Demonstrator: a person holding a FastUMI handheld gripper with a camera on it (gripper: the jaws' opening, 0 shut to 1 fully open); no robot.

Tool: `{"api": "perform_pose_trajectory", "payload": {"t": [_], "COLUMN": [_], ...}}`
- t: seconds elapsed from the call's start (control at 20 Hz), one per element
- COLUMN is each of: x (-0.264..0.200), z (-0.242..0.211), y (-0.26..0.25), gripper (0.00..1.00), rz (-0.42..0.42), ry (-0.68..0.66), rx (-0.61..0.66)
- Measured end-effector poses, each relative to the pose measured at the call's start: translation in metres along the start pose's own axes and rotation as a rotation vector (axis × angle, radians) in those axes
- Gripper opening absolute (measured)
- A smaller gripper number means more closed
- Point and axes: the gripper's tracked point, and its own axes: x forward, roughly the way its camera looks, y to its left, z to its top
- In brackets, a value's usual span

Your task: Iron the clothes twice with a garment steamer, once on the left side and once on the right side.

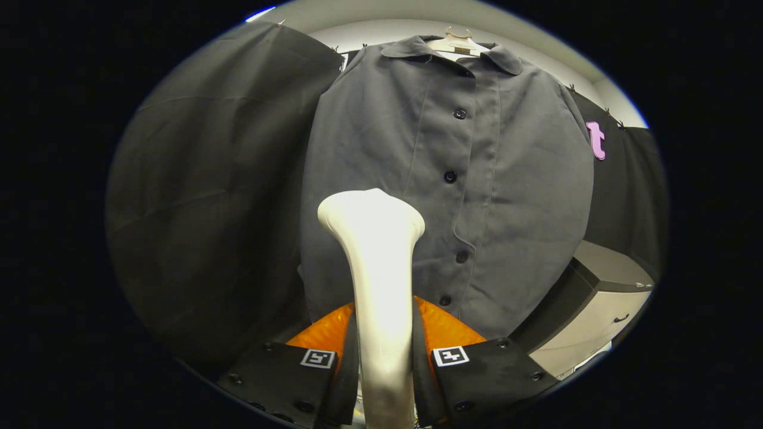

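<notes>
Black cloth lines the booth on both sides, with a pale wall and ceiling above and a low cabinet (602, 298) with a dark top and light front off to the right. A dark grey shirt (447, 179) hangs in the middle on a pale hanger (456, 43), collar up, its front closed by a line of dark buttons (450, 176) down a stitched placket.

The tool (384, 357) is closed on the garment steamer (378, 268) — both fingers press the sides of its slim handle, which rises between them and flares into a wide, rounded head just ahead of the shirt's left panel. I cannot tell whether the head touches the cloth.

The steamer looks like smooth, hard, glossy plastic: rigid, probably fairly light, but slippery, so the narrow neck below the flare seems the sensible place to hold it — the widening would stop it sliding through. The shirt looks like thin matte woven fabric, soft and limp; it will likely swing or give under pressure, so gentle strokes suit it, and the buttons may catch the head.
</notes>
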Motion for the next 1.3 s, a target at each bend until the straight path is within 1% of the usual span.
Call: {"api": "perform_pose_trajectory", "payload": {"t": [0.25, 0.45, 0.65, 0.85, 1.1, 1.3], "x": [-0.007, -0.036, -0.064, -0.096, -0.122, -0.136], "z": [0.016, 0.042, 0.074, 0.093, 0.117, 0.12], "y": [-0.006, -0.015, -0.039, -0.071, -0.118, -0.148], "gripper": [0.46, 0.46, 0.46, 0.46, 0.45, 0.45], "rz": [-0.024, -0.03, -0.051, -0.089, -0.168, -0.23], "ry": [-0.052, -0.101, -0.163, -0.212, -0.263, -0.272], "rx": [-0.001, 0.016, 0.05, 0.079, 0.115, 0.133]}}
